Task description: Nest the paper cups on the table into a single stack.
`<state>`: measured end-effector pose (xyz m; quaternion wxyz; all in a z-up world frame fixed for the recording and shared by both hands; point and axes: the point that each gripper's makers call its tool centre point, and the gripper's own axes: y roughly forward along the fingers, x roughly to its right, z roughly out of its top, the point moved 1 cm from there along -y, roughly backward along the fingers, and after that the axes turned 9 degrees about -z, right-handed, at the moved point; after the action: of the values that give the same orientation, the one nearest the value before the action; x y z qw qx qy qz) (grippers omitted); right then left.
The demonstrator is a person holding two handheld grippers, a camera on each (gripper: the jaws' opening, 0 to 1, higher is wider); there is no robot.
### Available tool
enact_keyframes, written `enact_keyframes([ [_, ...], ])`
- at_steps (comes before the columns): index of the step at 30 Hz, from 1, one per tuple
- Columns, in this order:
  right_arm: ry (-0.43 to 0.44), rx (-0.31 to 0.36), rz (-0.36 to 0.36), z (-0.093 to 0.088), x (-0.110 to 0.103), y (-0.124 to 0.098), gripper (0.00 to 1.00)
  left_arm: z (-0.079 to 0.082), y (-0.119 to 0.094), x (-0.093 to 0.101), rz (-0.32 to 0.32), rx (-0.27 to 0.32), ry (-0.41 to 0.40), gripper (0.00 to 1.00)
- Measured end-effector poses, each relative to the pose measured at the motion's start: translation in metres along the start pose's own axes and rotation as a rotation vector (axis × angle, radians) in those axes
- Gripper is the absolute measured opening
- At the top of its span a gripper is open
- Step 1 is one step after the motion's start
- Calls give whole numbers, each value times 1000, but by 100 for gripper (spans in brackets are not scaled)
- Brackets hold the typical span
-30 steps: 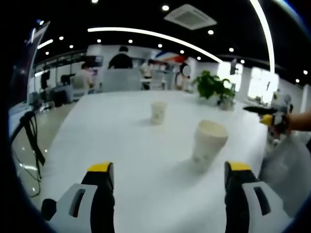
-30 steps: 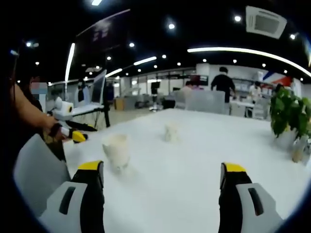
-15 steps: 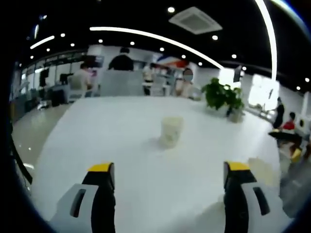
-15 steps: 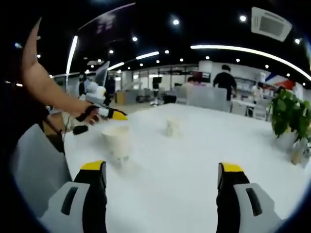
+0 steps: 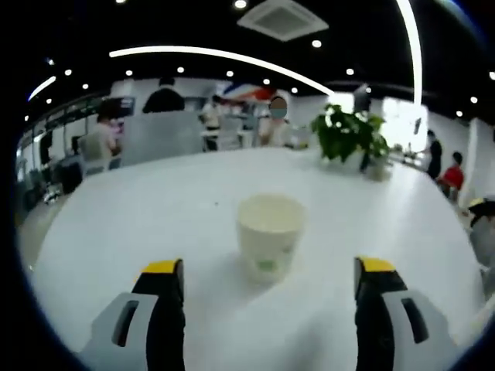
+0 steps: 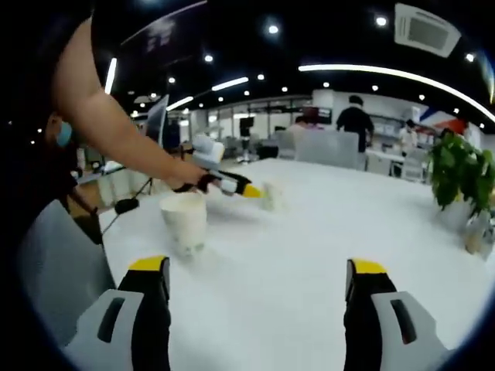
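Observation:
A white paper cup (image 5: 269,236) with a small green print stands upright on the white table (image 5: 155,209), just ahead of my left gripper (image 5: 269,269) and centred between its jaws, which are open and apart from it. In the right gripper view a second paper cup (image 6: 184,220) stands near the table's left edge. The left gripper (image 6: 249,190), held by a person's arm (image 6: 116,131), reaches past that cup to the far cup (image 6: 270,198), which it partly hides. My right gripper (image 6: 259,269) is open over bare table, with the near cup ahead and to the left.
A potted plant (image 5: 346,135) and a small bottle (image 6: 472,236) stand toward the table's far right side. Chairs and several people are beyond the far edge. A grey chair back (image 6: 54,270) is at the near left of the right gripper view.
My left gripper has moved forward past the near cup to the far cup, which now looms large between its jaws. The right gripper has hardly moved.

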<state>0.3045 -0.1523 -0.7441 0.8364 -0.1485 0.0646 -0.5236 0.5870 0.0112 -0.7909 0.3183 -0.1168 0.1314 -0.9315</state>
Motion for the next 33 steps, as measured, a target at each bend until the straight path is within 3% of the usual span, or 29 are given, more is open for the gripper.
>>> enact_keyframes([
  [5,-26,-12,2,-2,-2,0,92,7,23,4,-5,-10,9,75],
  [11,-15,-12,-14,-2,1,-2,91,10,26,15,-9,-28,41,46],
  [20,-17,-12,-7,-4,-2,-3,91,14,14,15,8,-12,44,43],
  [25,-23,-19,-12,-6,-1,-4,90,35,2,12,2,21,41,43],
  [33,-25,-12,-11,-5,-1,-5,89,90,-28,1,13,48,56,43],
])
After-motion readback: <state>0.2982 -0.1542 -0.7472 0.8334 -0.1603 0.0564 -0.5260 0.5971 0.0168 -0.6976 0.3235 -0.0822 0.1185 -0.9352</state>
